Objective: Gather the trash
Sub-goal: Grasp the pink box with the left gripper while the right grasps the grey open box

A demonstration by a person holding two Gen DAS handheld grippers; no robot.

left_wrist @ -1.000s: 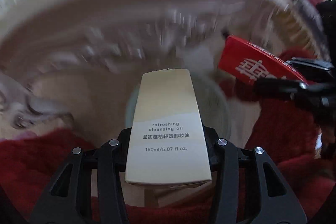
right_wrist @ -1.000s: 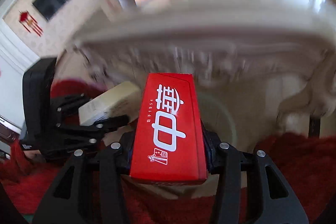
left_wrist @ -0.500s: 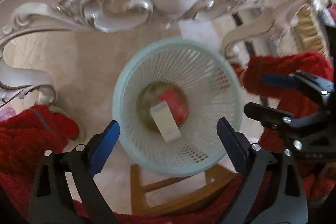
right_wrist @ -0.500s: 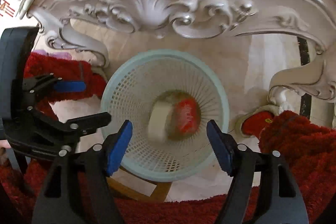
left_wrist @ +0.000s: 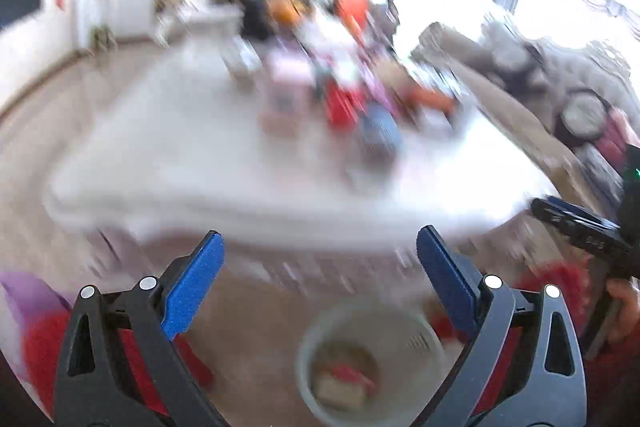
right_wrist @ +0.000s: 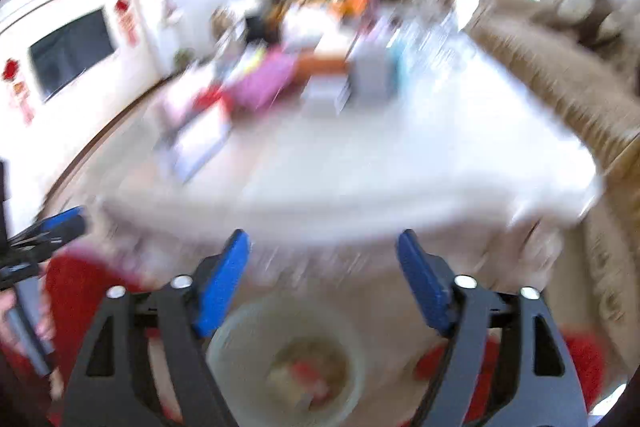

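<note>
Below both grippers, low in each view, sits the pale basket (left_wrist: 370, 363), on the floor just in front of the white table (left_wrist: 248, 179); inside it lie a red box (left_wrist: 352, 373) and a cream box (left_wrist: 338, 393), side by side on the bottom, blurred but distinct by colour; the left gripper (left_wrist: 318, 255) stands wide apart with nothing between its blue pads (left_wrist: 192, 287), its jaws having just been opening; the right gripper (right_wrist: 322, 255) is likewise spread and empty, its jaws having just been opening too; the rest of the trash looks to be among the clutter (right_wrist: 280, 79) on the table's far half, too smeared to tell apart; judging by the two already binned, such cartons would be light, stiff-sided and a little slick, likely hollow and easy to crush; best taken across the narrow faces near the middle, with a gentle squeeze; a red blanket (right_wrist: 76, 287) lies by the basket.
</note>
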